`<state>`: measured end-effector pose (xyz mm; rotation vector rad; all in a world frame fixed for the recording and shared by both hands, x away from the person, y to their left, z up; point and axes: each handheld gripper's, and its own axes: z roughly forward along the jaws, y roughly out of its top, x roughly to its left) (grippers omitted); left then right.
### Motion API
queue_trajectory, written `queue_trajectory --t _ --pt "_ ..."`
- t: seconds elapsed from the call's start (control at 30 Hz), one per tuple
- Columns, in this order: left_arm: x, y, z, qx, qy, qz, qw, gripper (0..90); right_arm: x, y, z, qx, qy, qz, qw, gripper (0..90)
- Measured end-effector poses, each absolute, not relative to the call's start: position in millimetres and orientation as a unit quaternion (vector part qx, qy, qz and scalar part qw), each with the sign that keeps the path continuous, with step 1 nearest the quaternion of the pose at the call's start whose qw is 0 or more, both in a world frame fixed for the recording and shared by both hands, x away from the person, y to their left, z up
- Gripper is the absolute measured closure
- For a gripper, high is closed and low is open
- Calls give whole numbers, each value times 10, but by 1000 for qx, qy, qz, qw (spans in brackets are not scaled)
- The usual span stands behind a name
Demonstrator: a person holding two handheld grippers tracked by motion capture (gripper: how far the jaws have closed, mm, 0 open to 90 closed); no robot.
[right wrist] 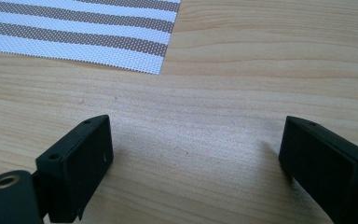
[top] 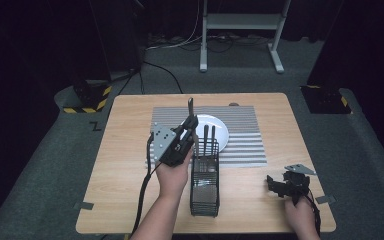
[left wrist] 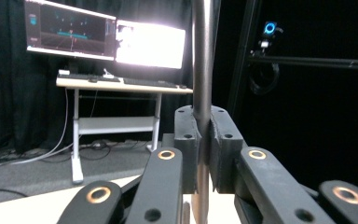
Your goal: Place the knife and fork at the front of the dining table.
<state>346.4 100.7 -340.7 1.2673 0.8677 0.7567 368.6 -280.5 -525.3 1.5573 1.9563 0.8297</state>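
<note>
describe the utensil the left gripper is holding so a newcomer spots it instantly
Start at the round white plate on the striped grey-and-white placemat mid-table. At its near edge stands a black wire-mesh cutlery basket. The thin dark metal utensil handle is left of it, pinched in the left gripper; unlike the two handles in the basket, it is lifted clear.

Glossy metal utensil handle (left wrist: 202,70), matt black wire basket (top: 204,185), smooth wood-grain table (right wrist: 242,93), woven striped placemat (right wrist: 74,32)
</note>
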Motion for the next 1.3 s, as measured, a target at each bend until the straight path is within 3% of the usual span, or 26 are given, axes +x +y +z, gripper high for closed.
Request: queue_trajectory --t 0.43,1.0,1.3 --pt "3357 1210 -3247 545 375 371 651 831 3686 -2806 -5253 572 719 305 251 95" --pt "3610 1757 -3893 554 463 382 577 831 3686 -2805 -5253 572 719 305 251 95" --pt "3818 1795 -4157 565 488 380 547 831 3686 -2805 -5253 572 719 305 251 95"
